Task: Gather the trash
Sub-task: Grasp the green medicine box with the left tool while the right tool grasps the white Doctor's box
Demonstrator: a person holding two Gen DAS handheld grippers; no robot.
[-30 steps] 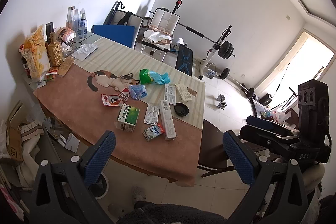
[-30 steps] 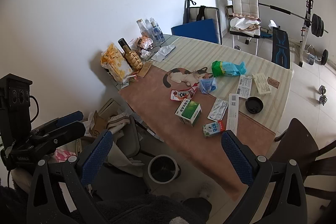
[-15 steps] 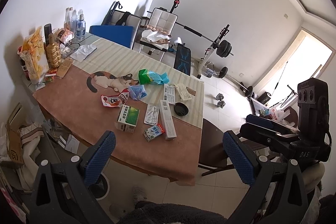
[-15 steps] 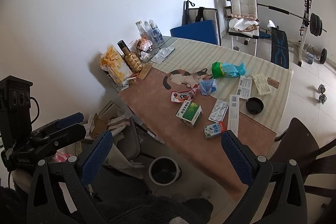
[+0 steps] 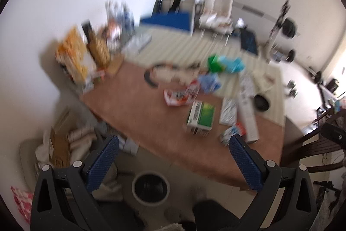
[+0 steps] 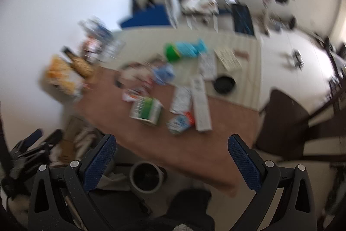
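Both views are smeared with motion blur, so small print and fine edges are lost, but the layout reads well enough. At the far left of the desk (image 5: pixel 134 105), a yellow snack bag (image 5: pixel 74 55) and some bottles (image 5: pixel 116 12) stand pushed against the wall, out of the working area, which suggests they are kept things and not rubbish. The left gripper (image 5: pixel 173 157) hangs short of the desk's near edge with its jaws spread wide and nothing between them. Below it on the floor sits a round bin (image 5: pixel 150 187), tucked just under the desk edge where scraps can be dropped straight down. Moving right, the trash lies loose across the middle of the desk: a red and white wrapper (image 5: pixel 179 95), a green and white carton (image 5: pixel 201 118) lying on its side, a small blue carton (image 5: pixel 230 136) near the front edge, a long white box (image 5: pixel 246 116) just beside it, and a black dish (image 5: pixel 262 102) farther back. The right gripper (image 6: pixel 172 158) also hovers off the desk, jaws released and empty, with the bin low between its fingers. I judge nothing has been picked yet; the small blue carton looks the nearest first grab.
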